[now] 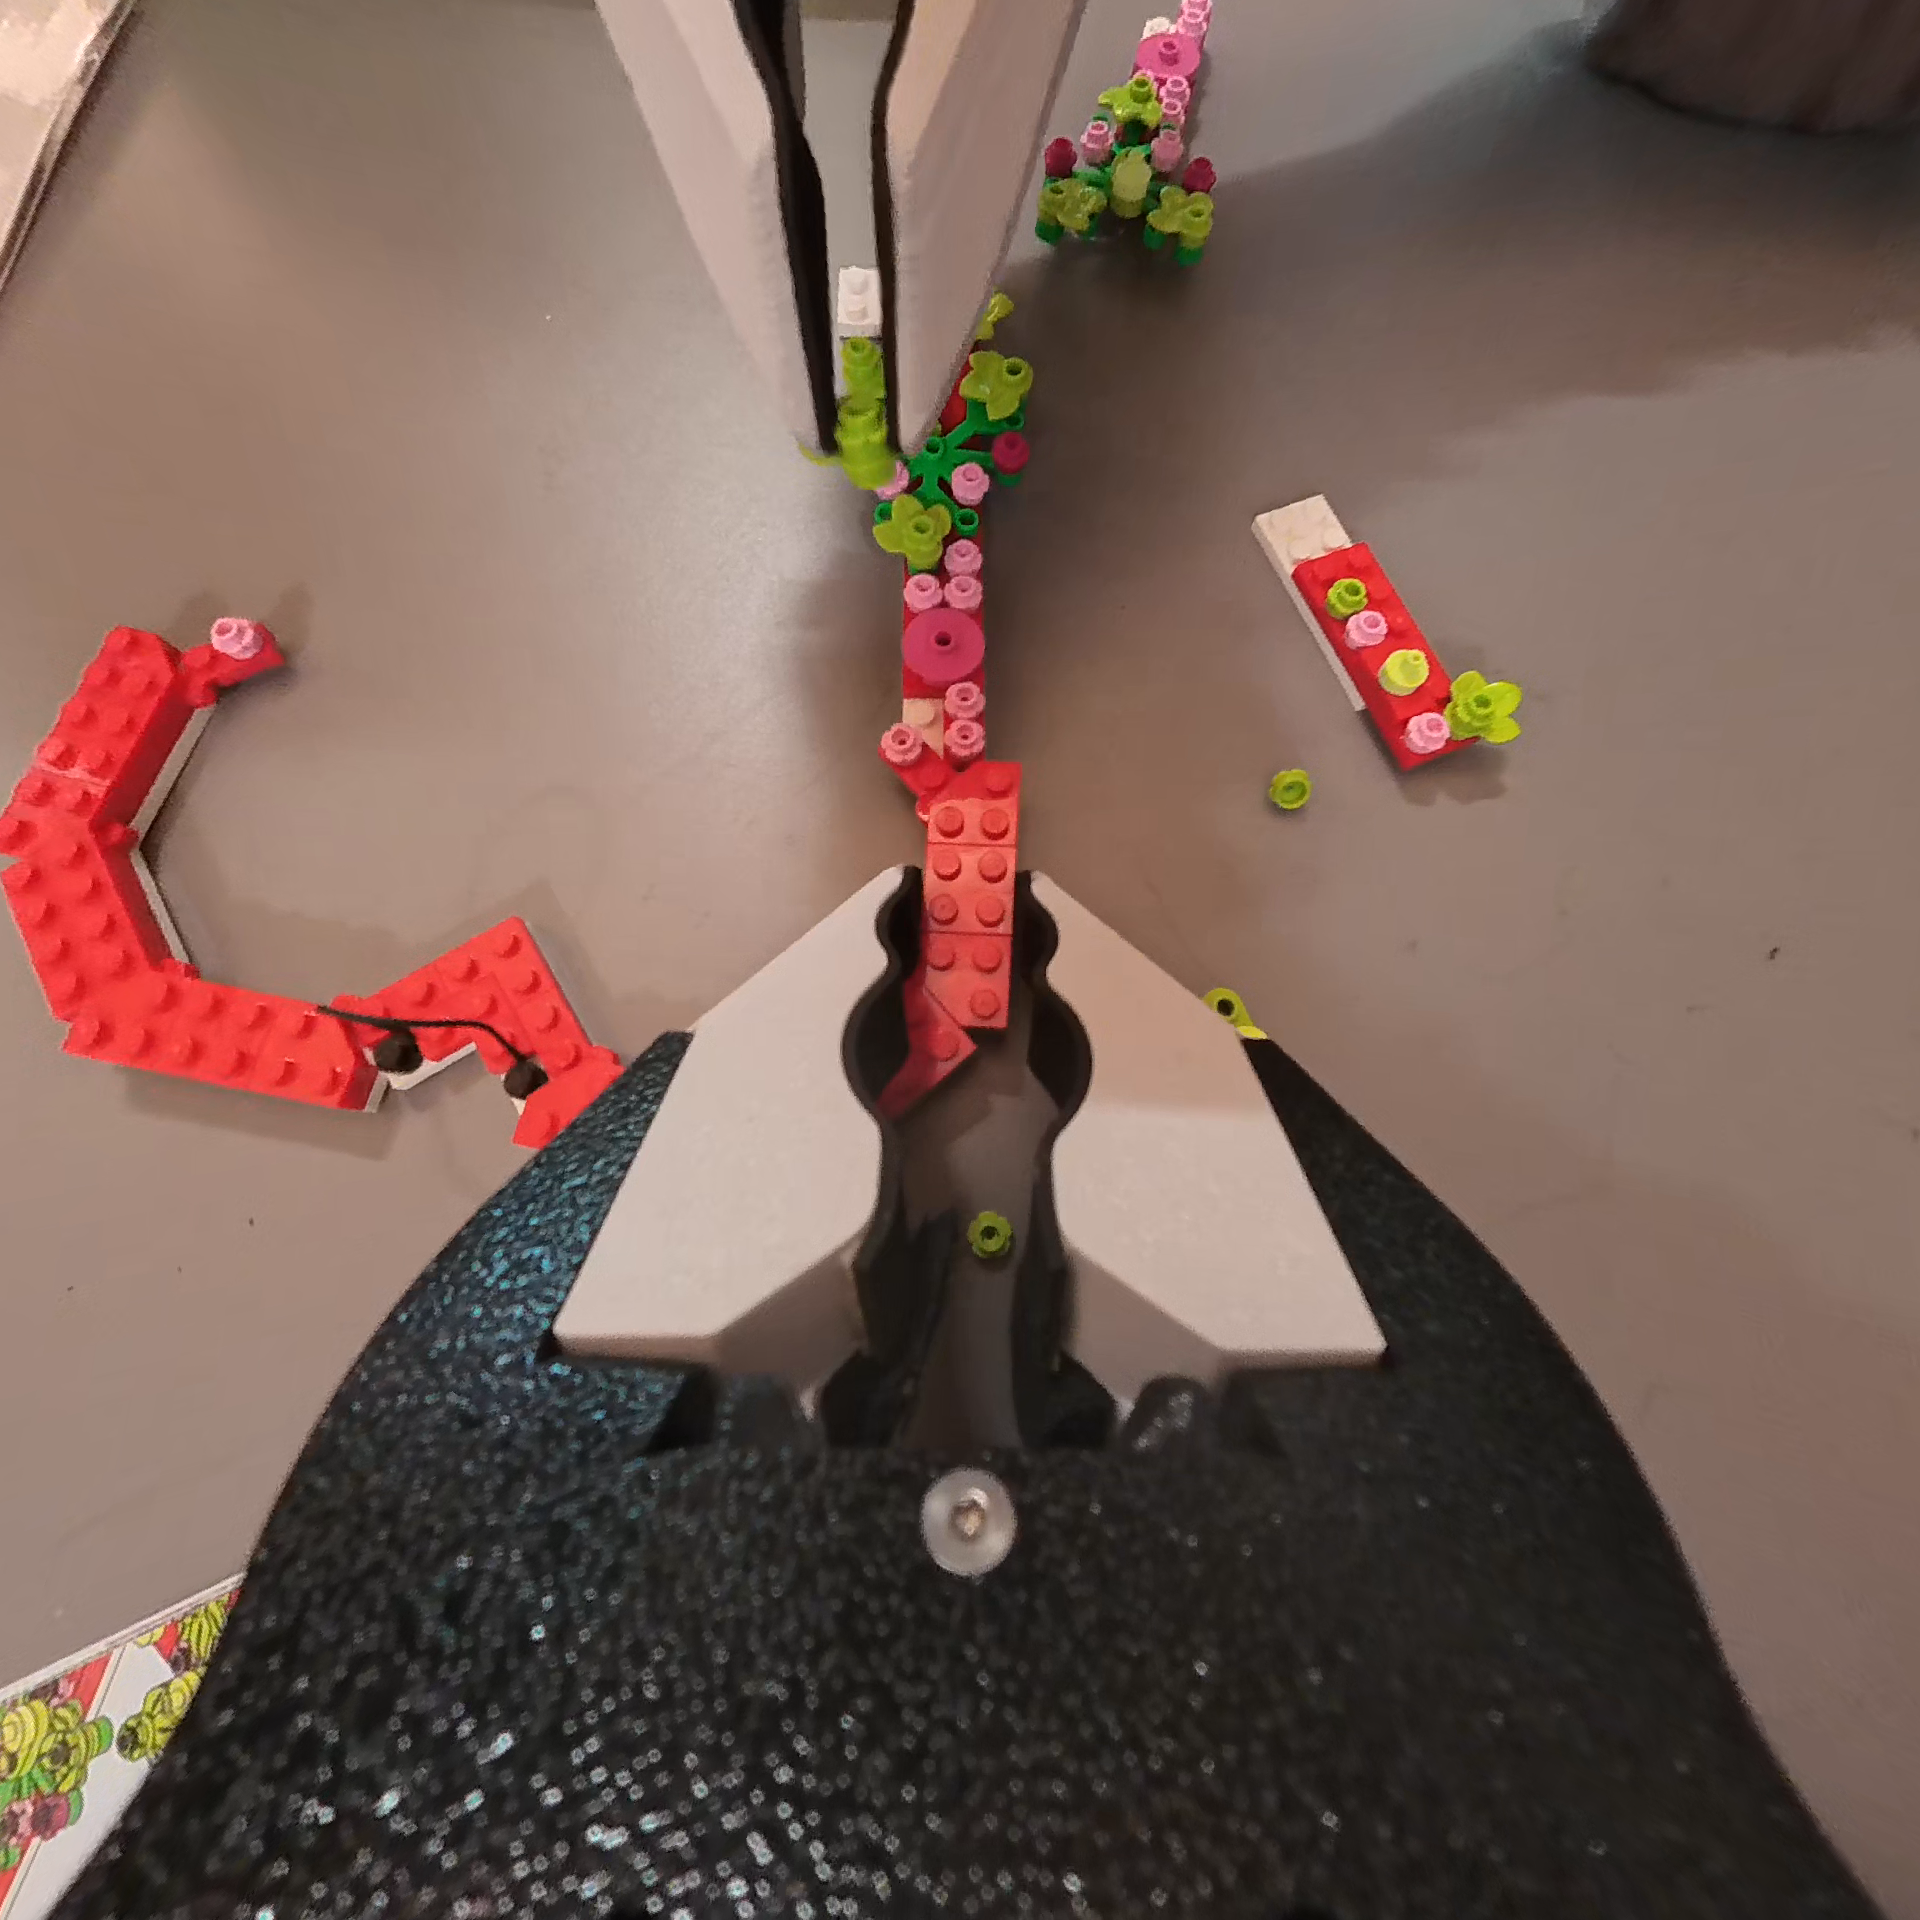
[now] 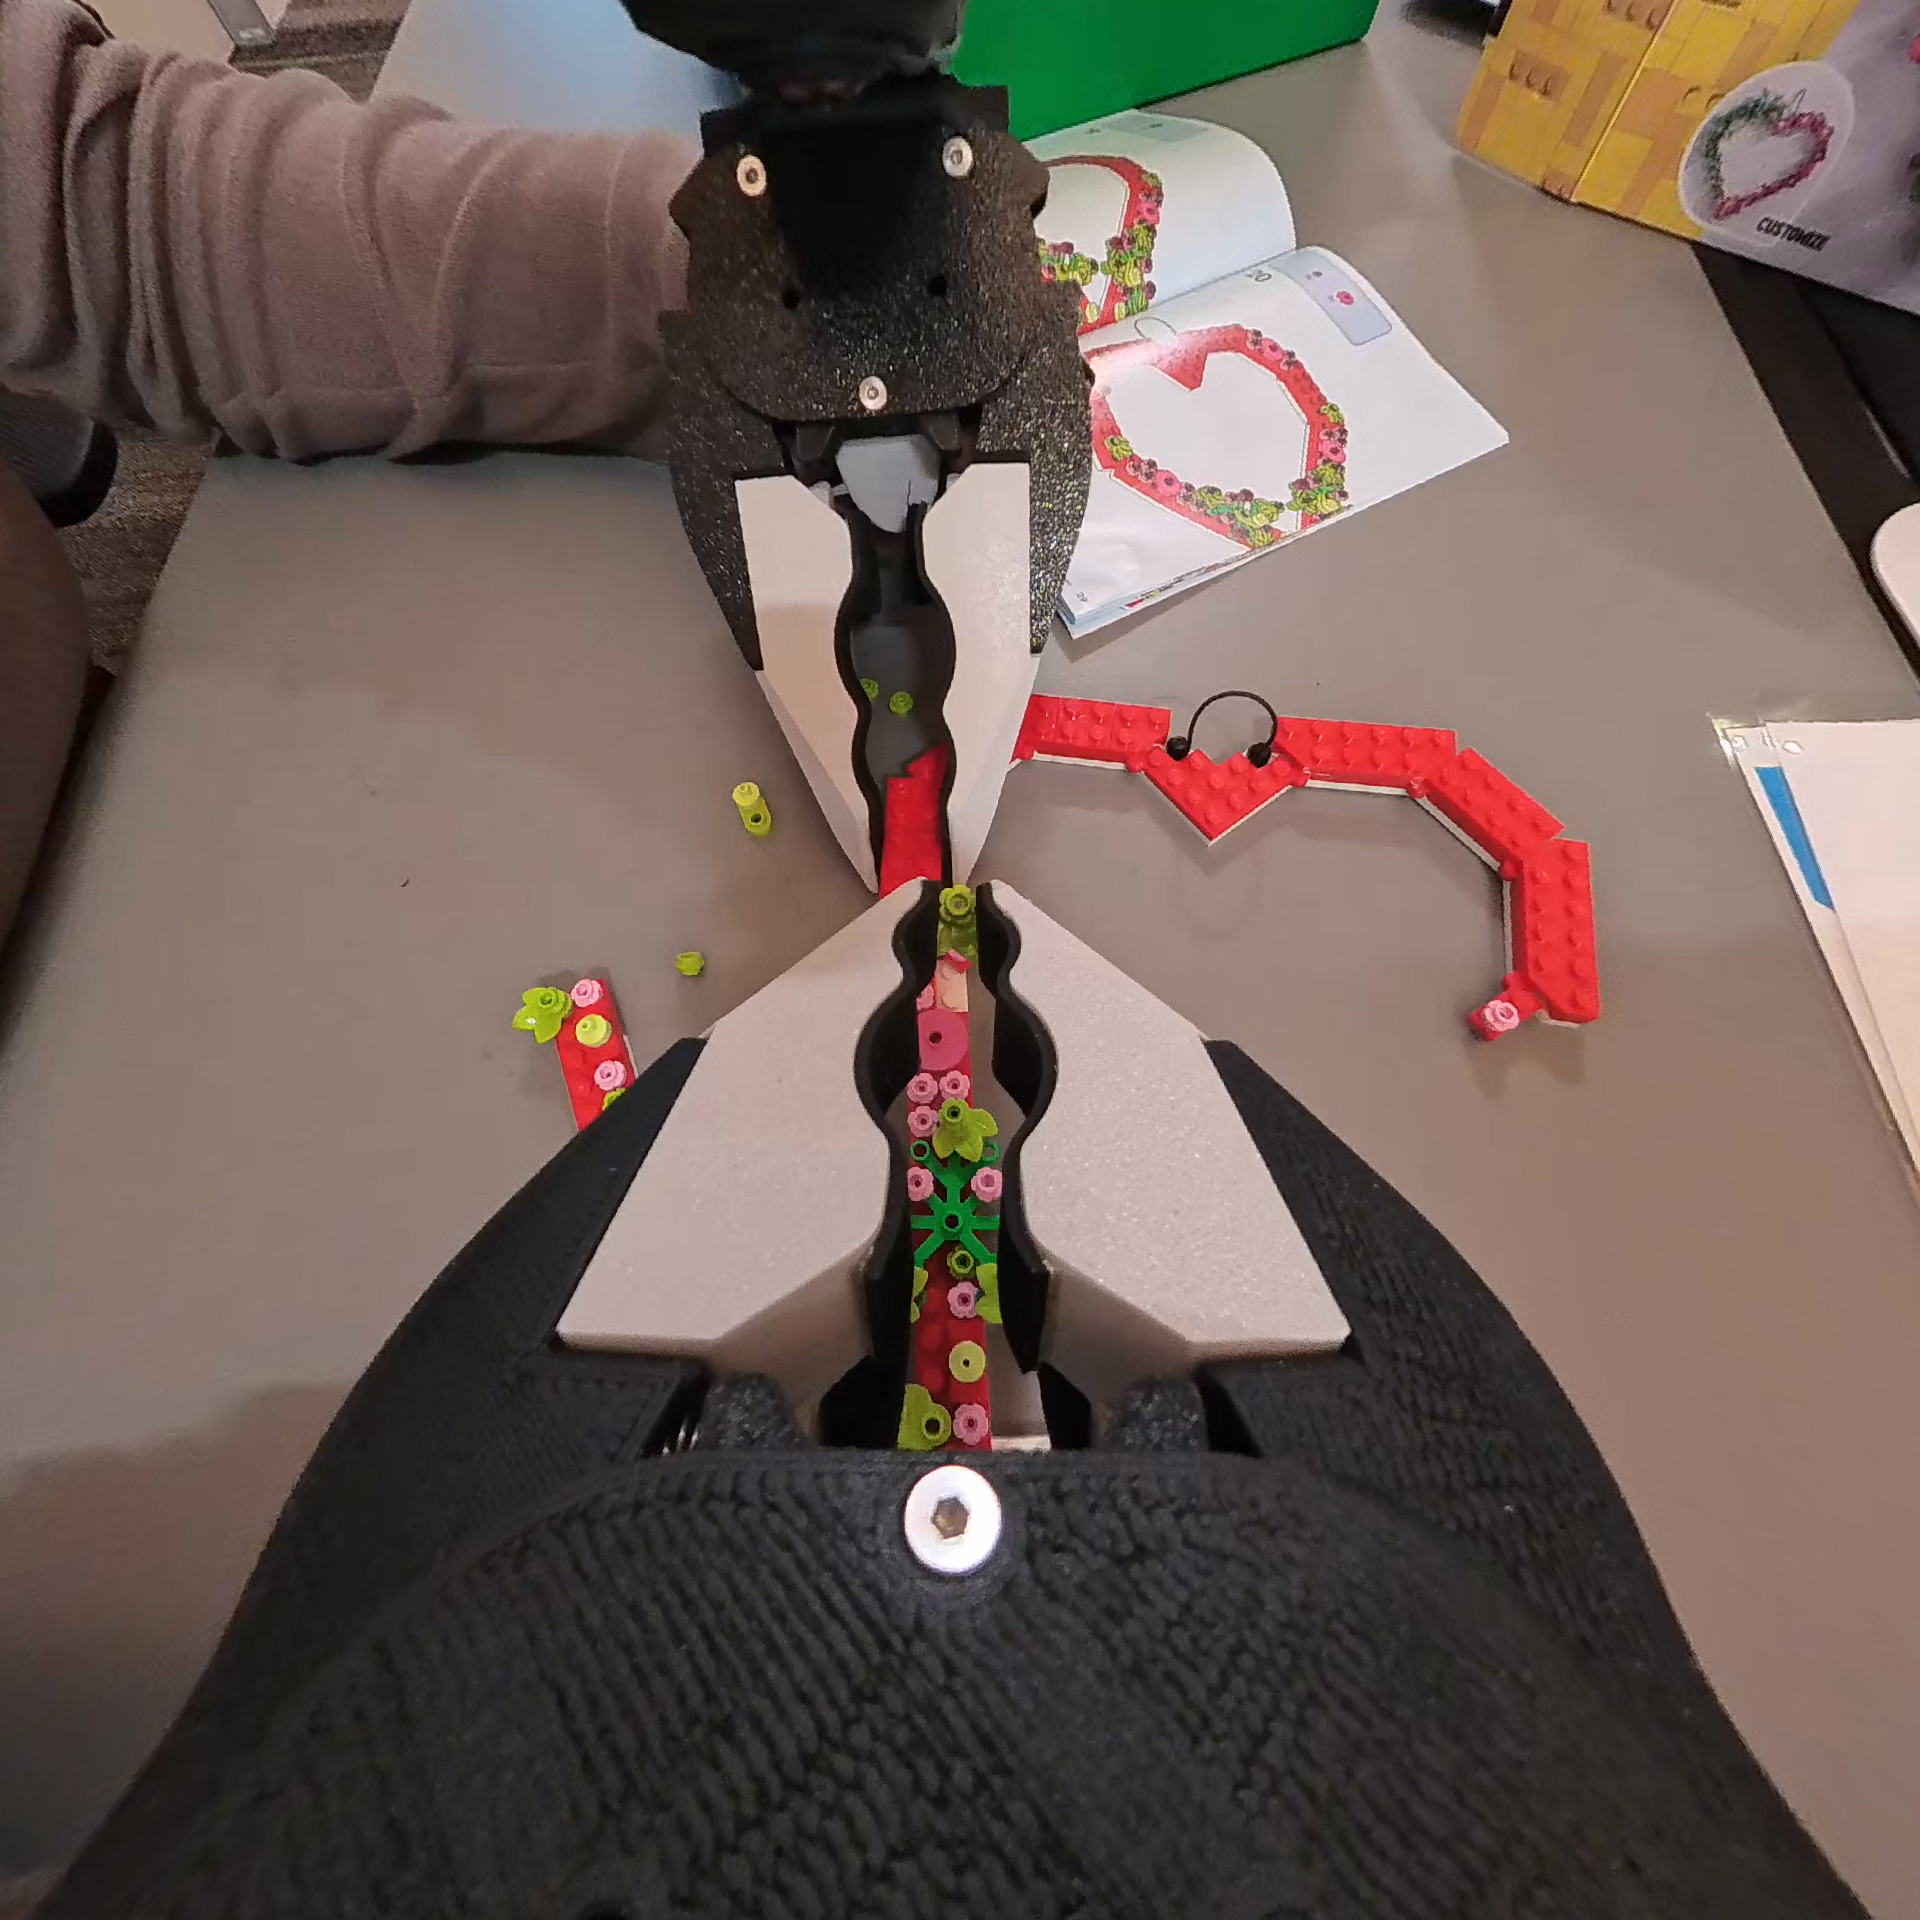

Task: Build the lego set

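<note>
My left gripper (image 1: 971, 883) is shut on the plain red end of a long red brick strip (image 1: 945, 644) lying on the grey table. The strip's far part carries pink flowers, green stems and lime leaves. My right gripper (image 2: 956, 894) faces the left one and is shut on a lime green piece (image 2: 956, 914), held at the strip's decorated part. In the left wrist view the right gripper (image 1: 868, 442) comes down from the top with the lime piece (image 1: 860, 410) between its tips. The strip (image 2: 951, 1195) runs under the right gripper's fingers.
A red half-heart frame (image 1: 156, 935) with a black loop lies to the left, also seen in the right wrist view (image 2: 1455, 790). A short flowered red strip (image 1: 1371, 644), a flower cluster (image 1: 1132, 177) and loose lime studs (image 1: 1288, 790) lie nearby. An open booklet (image 2: 1247, 416), a yellow box (image 2: 1662, 104) and a sleeve (image 2: 312, 260) are beyond.
</note>
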The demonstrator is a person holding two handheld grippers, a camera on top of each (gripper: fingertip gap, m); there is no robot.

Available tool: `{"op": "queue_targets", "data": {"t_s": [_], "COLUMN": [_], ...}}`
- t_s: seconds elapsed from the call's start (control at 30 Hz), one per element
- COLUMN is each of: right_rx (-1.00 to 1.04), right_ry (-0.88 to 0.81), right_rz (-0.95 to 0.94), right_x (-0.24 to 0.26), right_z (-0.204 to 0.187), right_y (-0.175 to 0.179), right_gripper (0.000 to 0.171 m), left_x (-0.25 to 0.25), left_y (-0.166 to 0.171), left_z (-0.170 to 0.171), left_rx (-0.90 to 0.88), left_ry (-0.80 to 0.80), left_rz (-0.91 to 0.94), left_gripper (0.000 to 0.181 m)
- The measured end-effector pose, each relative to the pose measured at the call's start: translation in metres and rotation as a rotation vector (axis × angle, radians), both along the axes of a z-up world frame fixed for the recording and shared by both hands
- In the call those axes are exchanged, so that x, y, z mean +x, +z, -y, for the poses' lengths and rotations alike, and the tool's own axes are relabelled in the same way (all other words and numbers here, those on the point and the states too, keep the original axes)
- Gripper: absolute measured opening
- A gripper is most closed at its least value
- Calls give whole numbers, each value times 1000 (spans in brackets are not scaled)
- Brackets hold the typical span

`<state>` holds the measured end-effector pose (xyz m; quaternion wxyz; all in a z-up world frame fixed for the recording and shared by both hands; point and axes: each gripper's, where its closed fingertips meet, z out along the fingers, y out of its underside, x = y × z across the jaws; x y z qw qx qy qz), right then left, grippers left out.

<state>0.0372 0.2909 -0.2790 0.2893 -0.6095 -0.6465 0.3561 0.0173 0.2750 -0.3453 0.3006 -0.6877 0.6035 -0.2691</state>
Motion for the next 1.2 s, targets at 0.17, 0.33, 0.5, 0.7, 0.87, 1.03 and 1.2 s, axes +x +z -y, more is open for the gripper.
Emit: {"op": "queue_targets", "data": {"t_s": [0.17, 0.33, 0.5, 0.7, 0.87, 1.03, 1.2], "right_rx": [2, 2, 2, 4, 12, 12, -6], "right_ry": [6, 6, 6, 8, 20, 61, 97], "right_rz": [12, 12, 13, 12, 2, 19, 34], "right_x": [-1, -1, -2, -2, -7, -14, -20], "right_z": [1, 1, 1, 2, 4, 11, 19], "right_y": [-3, -3, -3, -3, -4, -13, -22], "right_gripper": [6, 6, 6, 5, 6, 5, 6], "left_x": [0, 0, 0, 0, 0, -1, -3], "left_y": [0, 0, 0, 0, 0, 2, 3], "left_z": [0, 0, 0, 0, 0, 3, 6], "left_rx": [-2, -3, -5, -5, -7, -7, -13], "left_ry": [1, 0, 1, 1, 1, -13, -28], "left_rz": [1, 1, 2, 2, 8, 5, -8], "left_gripper": [15, 15, 15, 15, 15, 24, 28]}}
